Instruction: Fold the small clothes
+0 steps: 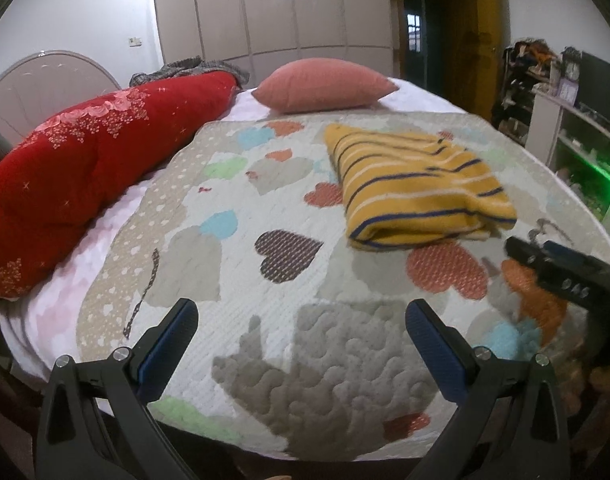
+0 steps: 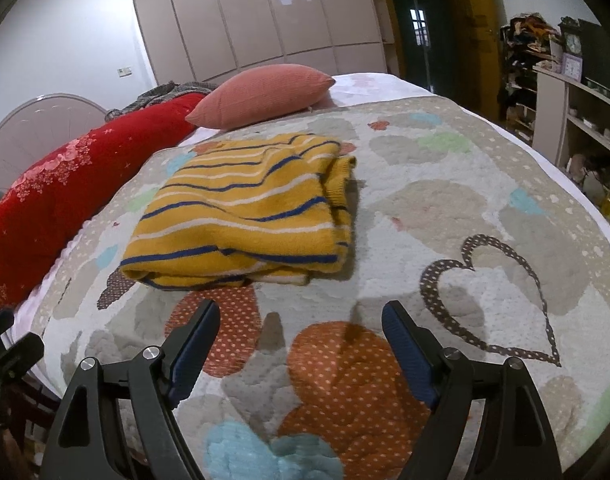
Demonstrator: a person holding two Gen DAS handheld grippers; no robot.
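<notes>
- Quilted bedspread [image 1: 241, 288] — white ground, patchwork hearts in orange, grey, blue, green and brown; laid over a pale pink-and-white sheet [image 1: 53, 312] that shows along its left edge.
- Yellow striped garment [image 2: 245, 212] — knitted, with blue and white stripes; folded into a thick rectangle, lying flat on the bedspread in its middle, ribbed cuff or hem turned up at the right edge.
- Left gripper [image 1: 301, 324] — jaws spread wide, nothing between the blue pads; poised above the near part of the bedspread, well short of the garment, which lies ahead and to the right.
- Right gripper [image 2: 301, 328] — jaws likewise wide apart and empty; poised over an orange dotted heart, the garment's near folded edge just ahead and slightly left. Seen also from the left wrist camera as a dark bar at the right edge, near the garment's corner.
- Pink cushion [image 1: 325, 86] — resting on the far side of the bed, beyond the garment.
- Red floral bolster [image 1: 73, 168] — long, lying along the left side of the bed on the pale sheet.
- Grey crumpled cloth [image 1: 189, 70] — behind the bolster's far end.
- Rounded headboard [image 1: 45, 80] — pale, at far left.
- Wardrobe [image 2: 265, 12] — glossy beige panelled doors across the back wall, ceiling light reflected.
- Open doorway [image 2: 421, 20] — dark, with a yellow-brown door beside it.
- White shelving unit [image 2: 577, 116] — at right, cluttered; a clock and heaped clothing above.
</notes>
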